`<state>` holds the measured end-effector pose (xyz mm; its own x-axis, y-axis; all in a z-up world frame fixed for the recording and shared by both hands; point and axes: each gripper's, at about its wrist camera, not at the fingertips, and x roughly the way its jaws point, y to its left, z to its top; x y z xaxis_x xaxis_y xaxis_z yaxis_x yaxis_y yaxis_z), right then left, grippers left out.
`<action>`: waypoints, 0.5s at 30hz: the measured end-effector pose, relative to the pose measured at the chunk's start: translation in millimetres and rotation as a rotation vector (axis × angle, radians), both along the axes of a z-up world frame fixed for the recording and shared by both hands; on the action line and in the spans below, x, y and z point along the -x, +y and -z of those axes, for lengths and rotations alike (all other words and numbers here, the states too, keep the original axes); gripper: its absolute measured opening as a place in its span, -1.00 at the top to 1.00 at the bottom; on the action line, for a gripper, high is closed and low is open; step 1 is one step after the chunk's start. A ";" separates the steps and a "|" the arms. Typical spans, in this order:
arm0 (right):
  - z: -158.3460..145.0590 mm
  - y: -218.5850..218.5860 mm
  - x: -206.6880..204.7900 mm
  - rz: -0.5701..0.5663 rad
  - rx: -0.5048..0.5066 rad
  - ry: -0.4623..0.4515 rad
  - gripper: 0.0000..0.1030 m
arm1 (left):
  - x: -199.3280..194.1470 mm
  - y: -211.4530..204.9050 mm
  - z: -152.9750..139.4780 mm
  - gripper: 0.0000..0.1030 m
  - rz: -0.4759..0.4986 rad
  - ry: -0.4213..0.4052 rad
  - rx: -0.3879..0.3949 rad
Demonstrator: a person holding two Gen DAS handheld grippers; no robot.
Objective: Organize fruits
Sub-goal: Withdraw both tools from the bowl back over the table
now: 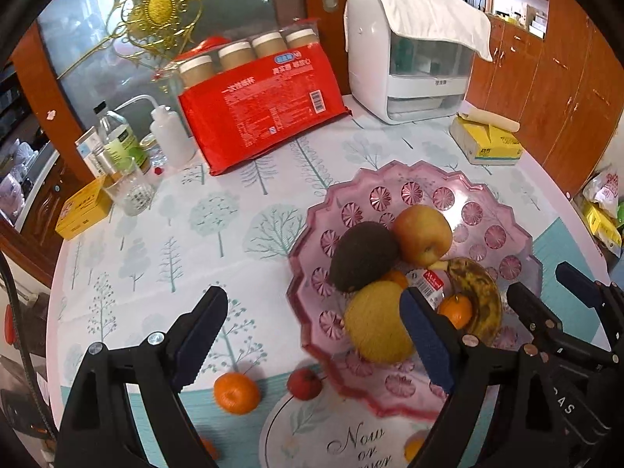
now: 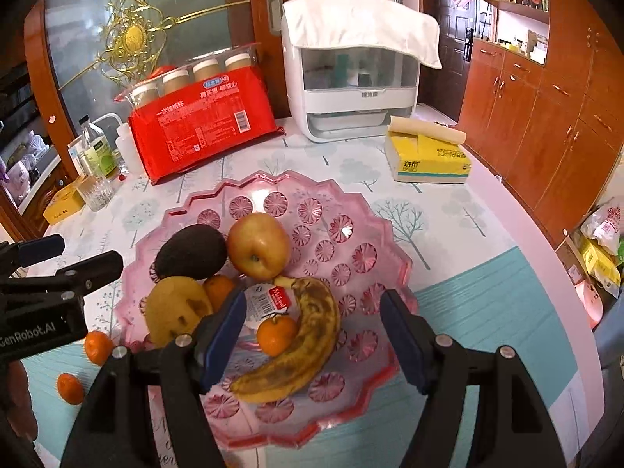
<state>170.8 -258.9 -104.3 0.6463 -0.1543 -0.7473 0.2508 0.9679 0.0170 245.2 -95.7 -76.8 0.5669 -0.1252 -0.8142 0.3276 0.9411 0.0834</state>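
Both tongs gape empty; the loose mandarin (image 1: 236,393) lies on the table just beyond the left tongs (image 1: 312,335), nearer than the right tongs (image 2: 314,335).

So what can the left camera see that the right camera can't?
Only the left wrist view shows the small red round fruit on the tablecloth beside the pink cut-glass fruit dish.

Only the right wrist view shows the whole spotty yellow banana and the dark door with a red decoration.

Both show the dish holding the dark avocado, the reddish-yellow apple and a small orange mandarin, plus the red pack of paper cups and the white countertop appliance. Both hand-held grippers are open and empty.
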 end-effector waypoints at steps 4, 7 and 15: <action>-6.6 8.2 12.5 -0.001 0.005 -0.017 -0.39 | 10.9 12.5 -5.7 -0.73 -0.011 -0.007 0.007; -10.9 14.5 21.6 -0.003 0.008 -0.026 -0.39 | 21.4 23.7 -8.9 -0.73 -0.023 -0.007 0.011; -23.9 33.9 46.7 -0.017 0.006 -0.047 -0.39 | 45.6 50.1 -19.8 -0.73 -0.044 -0.009 0.037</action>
<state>124.1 -224.9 -80.4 0.6833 -0.1471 -0.7152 0.2333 0.9721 0.0229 199.6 -45.6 -57.0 0.5797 -0.1298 -0.8044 0.2851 0.9571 0.0510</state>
